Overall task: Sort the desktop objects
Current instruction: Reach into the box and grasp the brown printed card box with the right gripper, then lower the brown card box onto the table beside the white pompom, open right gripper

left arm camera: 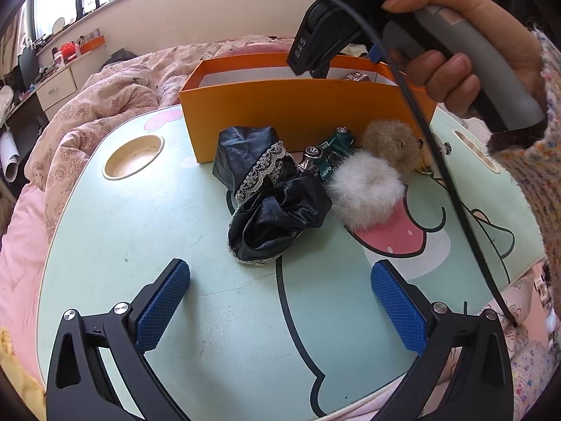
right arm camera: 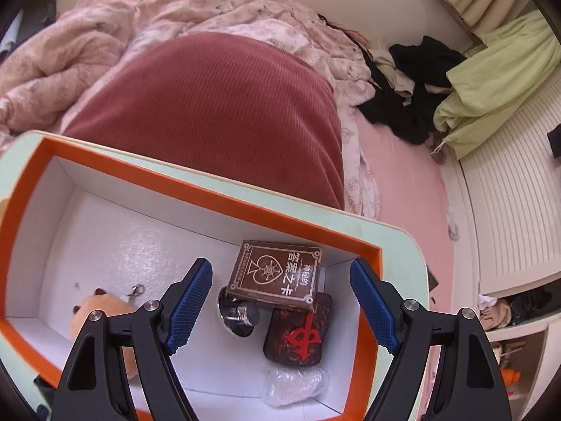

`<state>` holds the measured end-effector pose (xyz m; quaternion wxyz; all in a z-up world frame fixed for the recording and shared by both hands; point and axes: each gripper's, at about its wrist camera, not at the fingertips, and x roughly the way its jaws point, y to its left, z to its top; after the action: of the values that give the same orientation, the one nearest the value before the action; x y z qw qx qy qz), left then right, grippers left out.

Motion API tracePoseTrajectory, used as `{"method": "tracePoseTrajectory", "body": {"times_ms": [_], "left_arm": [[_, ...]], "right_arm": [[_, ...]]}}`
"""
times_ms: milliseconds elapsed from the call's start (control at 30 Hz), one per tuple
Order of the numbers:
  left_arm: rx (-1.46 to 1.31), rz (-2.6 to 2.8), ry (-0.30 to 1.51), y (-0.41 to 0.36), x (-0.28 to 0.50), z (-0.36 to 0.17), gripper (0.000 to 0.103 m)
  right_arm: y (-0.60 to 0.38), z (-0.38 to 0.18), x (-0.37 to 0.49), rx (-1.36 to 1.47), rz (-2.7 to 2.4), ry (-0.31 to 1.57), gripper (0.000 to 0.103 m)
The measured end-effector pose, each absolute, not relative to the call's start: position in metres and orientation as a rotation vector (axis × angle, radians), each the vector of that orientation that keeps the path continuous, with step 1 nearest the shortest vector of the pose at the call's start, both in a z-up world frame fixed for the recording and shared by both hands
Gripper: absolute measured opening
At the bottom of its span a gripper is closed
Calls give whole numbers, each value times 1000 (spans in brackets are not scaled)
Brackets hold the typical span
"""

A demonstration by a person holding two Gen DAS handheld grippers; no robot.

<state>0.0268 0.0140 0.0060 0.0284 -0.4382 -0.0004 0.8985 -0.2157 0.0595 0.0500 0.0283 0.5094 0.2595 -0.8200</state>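
My left gripper (left arm camera: 280, 308) hangs open and empty over the near part of the mint-green table (left arm camera: 140, 231). Ahead of it lie a black lace-trimmed cloth (left arm camera: 270, 196), a white fluffy scrunchie (left arm camera: 364, 189), a brown fluffy plush (left arm camera: 392, 144) and green toy cars (left arm camera: 331, 156), all against the orange box (left arm camera: 280, 112). A hand holds my right gripper (left arm camera: 310, 65) above that box. In the right wrist view the right gripper (right arm camera: 282, 307) is open with nothing between its pads. Below it the orange box (right arm camera: 21, 189) holds a brown card box (right arm camera: 277, 277), a dark tile with a red character (right arm camera: 298, 333), a shiny metal piece (right arm camera: 238, 312), a clear bag (right arm camera: 294, 386) and an orange plush (right arm camera: 101, 319).
The table stands on a bed with a pink quilt (left arm camera: 115, 105). A red corduroy cushion (right arm camera: 217, 122) lies just behind the box. A round cup recess (left arm camera: 133, 156) is at the table's far left. The right gripper's black cable (left arm camera: 438, 161) hangs across the table's right side.
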Motion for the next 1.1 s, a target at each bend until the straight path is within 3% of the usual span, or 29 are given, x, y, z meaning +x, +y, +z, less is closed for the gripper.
{"method": "tracePoseTrajectory", "body": {"times_ms": [133, 200, 267, 300, 500, 767, 900, 1100], "left_arm": [[-1352, 2773, -1, 14, 26, 6, 103], [-1351, 2772, 0, 14, 26, 5, 103], [-1351, 2771, -1, 13, 25, 5, 103], [-1351, 2770, 0, 13, 25, 5, 103], [-1348, 2771, 1, 13, 23, 4, 103], [-1347, 2771, 1, 13, 23, 4, 103], [-1347, 2771, 1, 13, 23, 4, 103], [-1350, 2772, 4, 14, 23, 3, 103]], "right_arm": [[61, 27, -226, 1707, -2482, 804, 79], [64, 26, -228, 1732, -2486, 778, 74], [69, 24, -231, 1777, -2466, 741, 59], [70, 25, -231, 1773, -2470, 737, 57], [86, 59, -211, 1566, -2597, 566, 57], [129, 138, -111, 1138, -2632, 276, 57], [167, 121, -69, 1195, -2400, 130, 57], [191, 62, -30, 1339, -2237, 95, 57]]}}
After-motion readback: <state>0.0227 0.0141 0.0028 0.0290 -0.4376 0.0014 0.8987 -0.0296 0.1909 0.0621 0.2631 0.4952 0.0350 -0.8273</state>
